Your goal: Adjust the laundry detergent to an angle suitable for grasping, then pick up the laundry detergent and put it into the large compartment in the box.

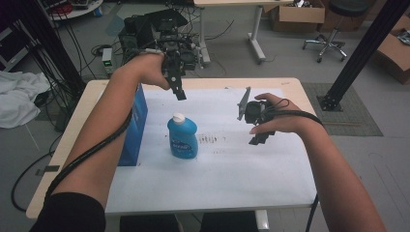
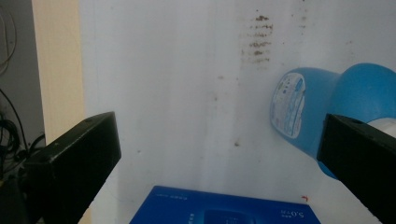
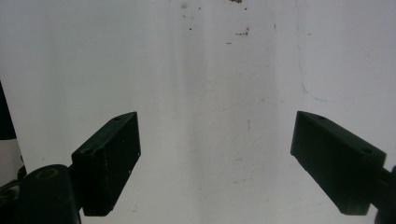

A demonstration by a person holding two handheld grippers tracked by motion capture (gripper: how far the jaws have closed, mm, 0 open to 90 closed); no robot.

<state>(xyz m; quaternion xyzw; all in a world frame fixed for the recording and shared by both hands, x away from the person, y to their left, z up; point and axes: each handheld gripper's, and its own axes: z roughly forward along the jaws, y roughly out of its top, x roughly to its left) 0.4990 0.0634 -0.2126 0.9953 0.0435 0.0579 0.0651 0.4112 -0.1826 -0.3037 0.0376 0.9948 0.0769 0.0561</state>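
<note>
Both forearms reach over the white sheet (image 1: pixel 232 169); left gripper (image 1: pixel 179 92) and right gripper (image 1: pixel 258 137) gape wide, empty, above the blue bottle (image 1: pixel 183 137).

Light wooden desk (image 1: pixel 294 87) with rounded corners, top largely covered by a white sheet (image 1: pixel 227 169) bearing faint brown smudges. Floor is grey, smooth (image 1: pixel 285 53). A dark grey mat (image 1: pixel 355 113) lies right of the desk under the foot of a black metal post (image 1: pixel 360 53). Behind: second pale table on white legs (image 1: pixel 255 31), brown cardboard boxes (image 1: pixel 297 15), a stool on a chrome wheeled base (image 1: pixel 329 43). Black cables (image 1: pixel 92 48) trail over the floor at left, near crumpled white cloth (image 1: pixel 17 99). Lighting dim, even.
</note>
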